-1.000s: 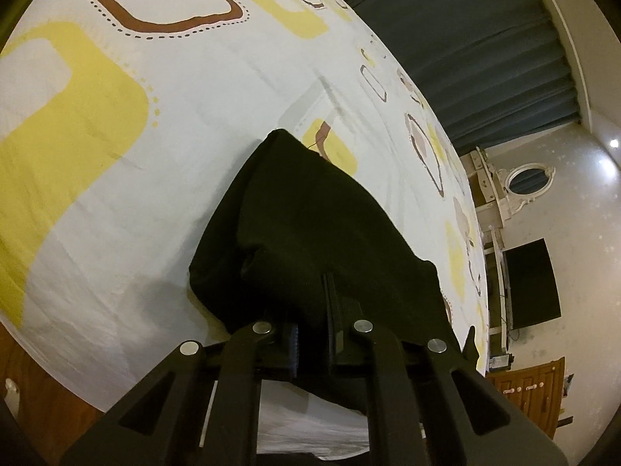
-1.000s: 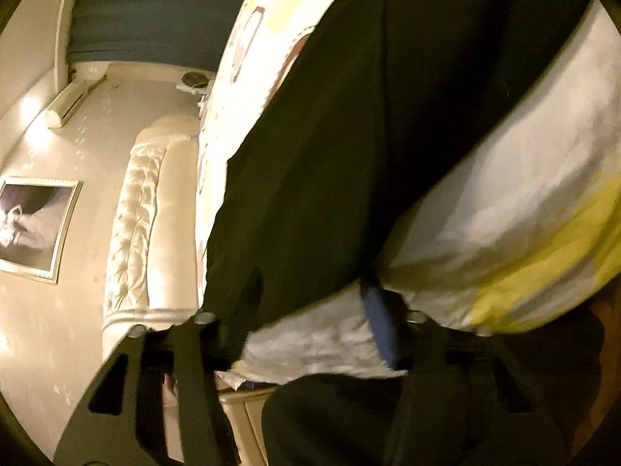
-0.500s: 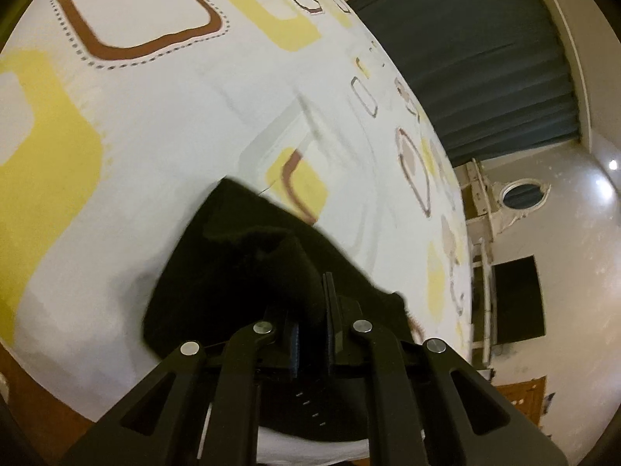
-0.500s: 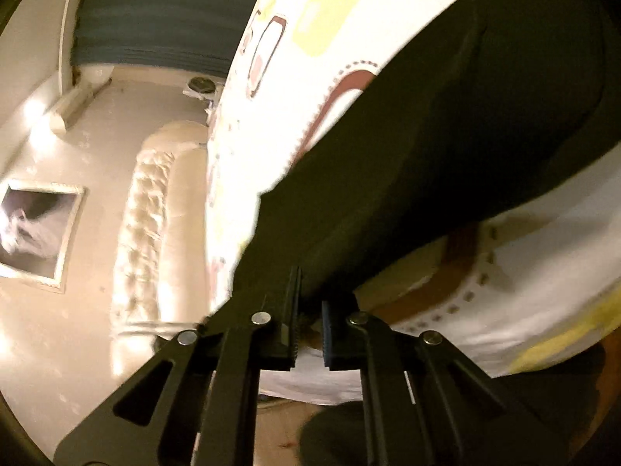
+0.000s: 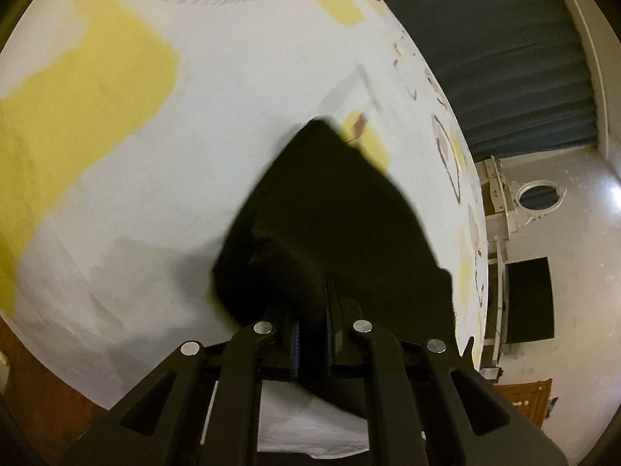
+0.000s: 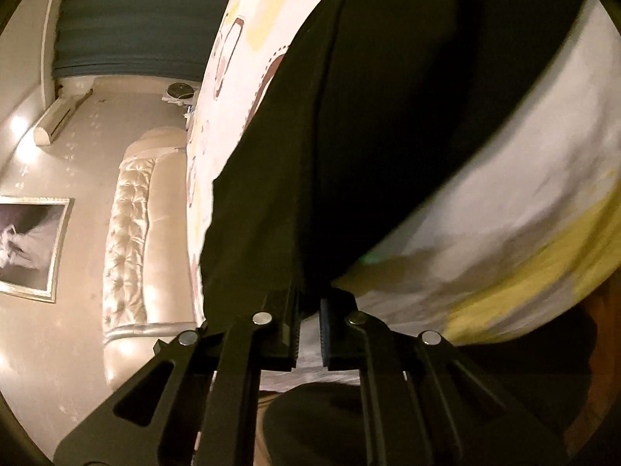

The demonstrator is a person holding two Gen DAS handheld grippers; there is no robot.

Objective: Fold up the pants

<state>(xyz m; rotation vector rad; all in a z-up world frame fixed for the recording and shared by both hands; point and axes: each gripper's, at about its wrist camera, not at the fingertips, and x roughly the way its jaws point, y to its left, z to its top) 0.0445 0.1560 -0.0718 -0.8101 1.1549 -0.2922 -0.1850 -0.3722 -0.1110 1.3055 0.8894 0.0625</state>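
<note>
Black pants bunched on the bed, spread over a white bedsheet with yellow blocks and brown rounded-square outlines. From the left wrist view, looks like a dark wedge narrowing to a corner away from the camera, fabric heaped up and rumpled near the fingers. Left gripper clamped tight on a fold of that cloth, jaws nearly together with the black fabric pinched in the gap. Pretty blurry, so can't make out seams or which part of the garment that is.

Over on the right wrist view, same pants running as a long dark band across the sheet, one lengthwise seam or crease visible. Right gripper with jaws close but a narrow gap between them; edge of the cloth sits right at the fingertips and dips into the gap, so seems pinched, though can't swear how firm the bite is.

Further out: dark teal curtains beyond the bed, a round white-framed mirror and a black screen on the wall. On the other side a tufted cream headboard, a framed picture and a wall air conditioner
</note>
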